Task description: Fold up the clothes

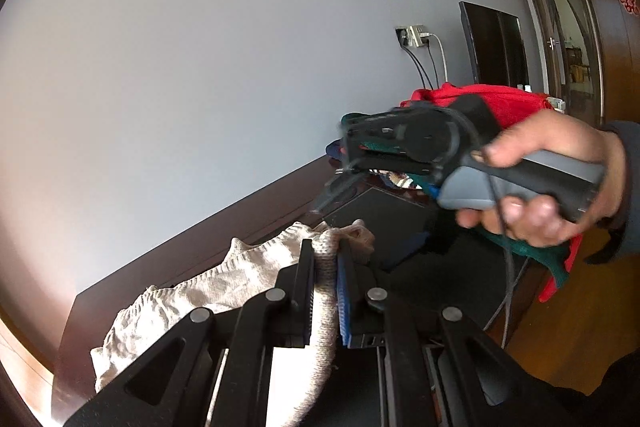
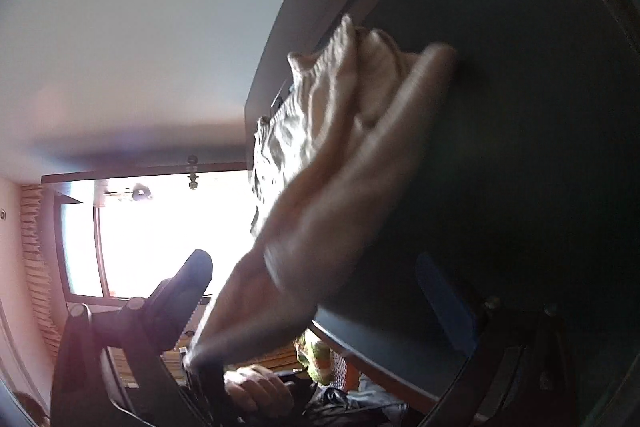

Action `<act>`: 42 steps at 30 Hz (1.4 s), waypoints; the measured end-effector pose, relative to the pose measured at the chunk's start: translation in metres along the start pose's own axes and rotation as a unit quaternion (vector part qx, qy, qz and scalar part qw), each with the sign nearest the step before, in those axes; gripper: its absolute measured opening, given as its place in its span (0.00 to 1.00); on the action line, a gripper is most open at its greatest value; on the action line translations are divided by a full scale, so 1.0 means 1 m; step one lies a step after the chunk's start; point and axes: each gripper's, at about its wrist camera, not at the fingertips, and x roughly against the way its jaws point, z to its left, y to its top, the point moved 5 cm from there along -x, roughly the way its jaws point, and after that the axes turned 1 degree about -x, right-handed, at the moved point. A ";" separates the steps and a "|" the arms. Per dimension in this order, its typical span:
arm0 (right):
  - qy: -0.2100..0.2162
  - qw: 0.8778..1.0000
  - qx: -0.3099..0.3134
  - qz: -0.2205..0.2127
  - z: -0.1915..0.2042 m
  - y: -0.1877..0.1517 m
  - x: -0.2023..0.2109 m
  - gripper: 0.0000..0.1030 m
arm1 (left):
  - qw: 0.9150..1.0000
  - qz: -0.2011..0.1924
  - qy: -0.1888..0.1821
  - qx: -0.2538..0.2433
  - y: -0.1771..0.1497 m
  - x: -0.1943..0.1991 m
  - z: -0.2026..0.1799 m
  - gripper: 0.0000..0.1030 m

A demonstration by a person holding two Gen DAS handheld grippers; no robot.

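While the left gripper (image 1: 326, 291) pinches a fold of the beige knit garment (image 1: 208, 291) between its pads, the cloth trails off to its left over the dark table (image 1: 248, 219). Beyond it hangs the right gripper (image 1: 340, 171) (blurred; I cannot tell its jaws), with a red clothes pile (image 1: 500, 103) farther back.

Wall: we see a pale grey wall (image 1: 208, 59)
Socket: wall outlet (image 1: 412, 35) with cables plugged in
Screen: black monitor (image 1: 494, 45) (dark)
Door: wooden door (image 1: 618, 39)
Window: bright window (image 2: 160, 235)
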 end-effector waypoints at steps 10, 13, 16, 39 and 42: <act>-0.026 1.000 0.017 -0.003 0.006 0.049 -0.023 0.92 | 1.000 -0.001 -0.024 -0.001 -0.009 0.001 -0.006 0.10; -0.050 0.998 0.037 0.007 0.003 0.046 -0.029 0.58 | 0.999 0.001 -0.032 0.002 -0.013 0.003 -0.003 0.11; -0.081 0.995 0.064 0.000 0.003 0.043 -0.027 0.20 | 0.999 0.003 -0.036 0.003 -0.018 0.003 -0.003 0.11; -0.176 0.904 0.374 0.105 0.235 -0.016 -0.250 0.18 | 0.928 0.054 0.145 0.338 -0.172 0.088 0.196 0.12; -0.233 0.879 0.392 0.144 0.222 -0.013 -0.317 0.31 | 0.895 0.120 0.114 0.413 -0.221 0.073 0.211 0.12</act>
